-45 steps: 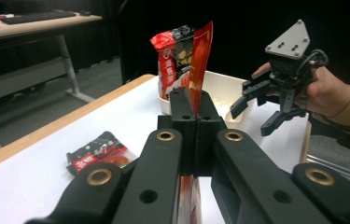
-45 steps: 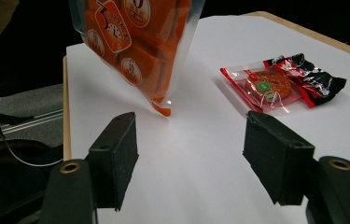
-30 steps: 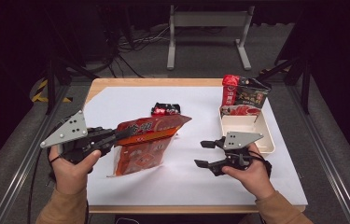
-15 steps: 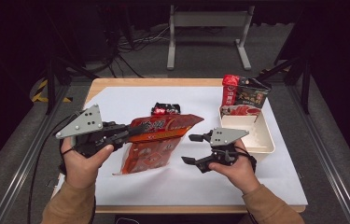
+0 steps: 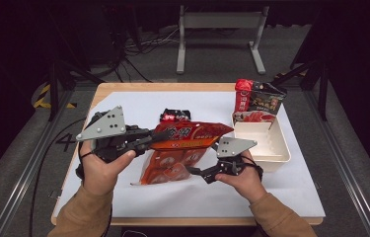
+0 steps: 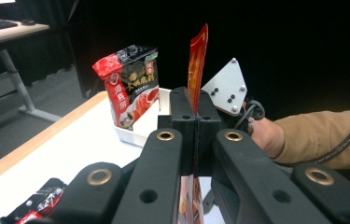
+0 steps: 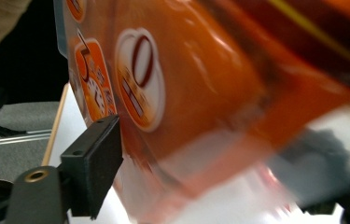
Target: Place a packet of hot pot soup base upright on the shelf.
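Observation:
A flat orange-red pouch (image 5: 182,143) hangs over the white sheet. My left gripper (image 5: 155,138) is shut on its upper left edge. In the left gripper view the two jaws (image 6: 195,123) meet with the pouch's thin edge (image 6: 198,60) sticking up between them. My right gripper (image 5: 198,174) sits at the pouch's lower right, its jaws apart after just opening wider. In the right gripper view the pouch (image 7: 186,93) lies between the jaws, close to the left pad (image 7: 95,168) but not pressed by it.
A white tray (image 5: 276,148) stands at the right, with dark and red packets (image 5: 259,101) upright at its far end. A small black-and-red packet (image 5: 175,116) lies on the sheet behind the pouch. The table's wooden edge (image 5: 172,88) runs along the back.
My left gripper has carried the pouch to the right and slightly up. My right gripper has moved left from beside the tray up to the pouch.

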Motion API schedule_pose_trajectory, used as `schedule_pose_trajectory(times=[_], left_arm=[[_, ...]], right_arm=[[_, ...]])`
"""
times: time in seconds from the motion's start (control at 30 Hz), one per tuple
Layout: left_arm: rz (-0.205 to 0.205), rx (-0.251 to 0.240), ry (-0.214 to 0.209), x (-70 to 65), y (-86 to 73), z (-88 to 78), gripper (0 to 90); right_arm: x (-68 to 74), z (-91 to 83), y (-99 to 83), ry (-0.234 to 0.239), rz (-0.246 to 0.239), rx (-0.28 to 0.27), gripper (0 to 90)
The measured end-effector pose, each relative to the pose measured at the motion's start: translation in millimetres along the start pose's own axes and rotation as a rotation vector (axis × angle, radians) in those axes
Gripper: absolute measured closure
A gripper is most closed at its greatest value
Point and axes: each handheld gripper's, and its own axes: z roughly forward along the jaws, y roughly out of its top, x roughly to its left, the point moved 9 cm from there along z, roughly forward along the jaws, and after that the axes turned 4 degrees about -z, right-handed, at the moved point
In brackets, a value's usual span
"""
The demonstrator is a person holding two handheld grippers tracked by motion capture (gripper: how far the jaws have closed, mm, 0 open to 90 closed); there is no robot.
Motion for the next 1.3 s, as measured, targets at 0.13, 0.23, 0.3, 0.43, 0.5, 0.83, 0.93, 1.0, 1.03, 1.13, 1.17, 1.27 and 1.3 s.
schedule_pose_trajectory(times=[0.13,0.23,0.3,0.43,0.5,0.83,0.93,1.0,1.03,1.13,1.17,1.27,1.3], left_arm=[[0.0,-0.004,-0.016,-2.5,1.3,4.3,90.0],[0.006,-0.001,-0.021,-4.5,2.2,7.1,90.0],[0.01,0.004,-0.026,-6.2,2.1,10.0,90.0],[0.02,0.022,-0.037,-10.1,0.2,18.4,90.0],[0.014,0.021,-0.042,-10.0,-0.2,20.6,90.0],[0.012,0.014,-0.051,-10.7,0.0,22.9,90.0],[0.023,0.011,-0.046,-13.6,1.9,21.4,90.0],[0.024,0.008,-0.048,-14.1,2.6,21.1,90.0],[0.024,0.008,-0.049,-14.1,2.9,20.5,90.0],[0.017,0.001,-0.048,-12.9,3.7,19.1,90.0],[0.018,-0.003,-0.047,-12.3,4.0,18.6,90.0],[0.01,-0.012,-0.049,-11.5,4.9,17.3,90.0],[0.011,-0.014,-0.049,-11.3,5.3,16.7,90.0]], right_arm=[[1.7,0.7,0.3,0.013,-0.024,-0.015,20.4],[1.1,0.8,-0.6,0.024,-0.019,-0.026,20.6],[-0.2,1.3,-2.4,0.04,-0.001,-0.035,19.1],[-2.8,5.0,-12.7,0.082,0.044,-0.047,17.5],[-3.8,5.6,-15.1,0.088,0.052,-0.047,17.1],[3.1,0.8,-11.5,0.134,0.068,-0.03,32.3],[7.1,0.0,-9.0,0.15,0.062,-0.016,41.5],[9.6,-0.9,-6.8,0.166,0.054,-0.014,49.1],[9.6,-0.9,-6.8,0.166,0.054,-0.014,49.1],[12.9,-3.3,-3.1,0.184,0.037,-0.005,59.1],[13.6,-4.2,-2.3,0.184,0.031,0.001,60.7],[15.7,-6.6,0.1,0.193,0.017,0.013,65.1],[16.6,-8.1,1.5,0.198,0.011,0.017,67.3]])
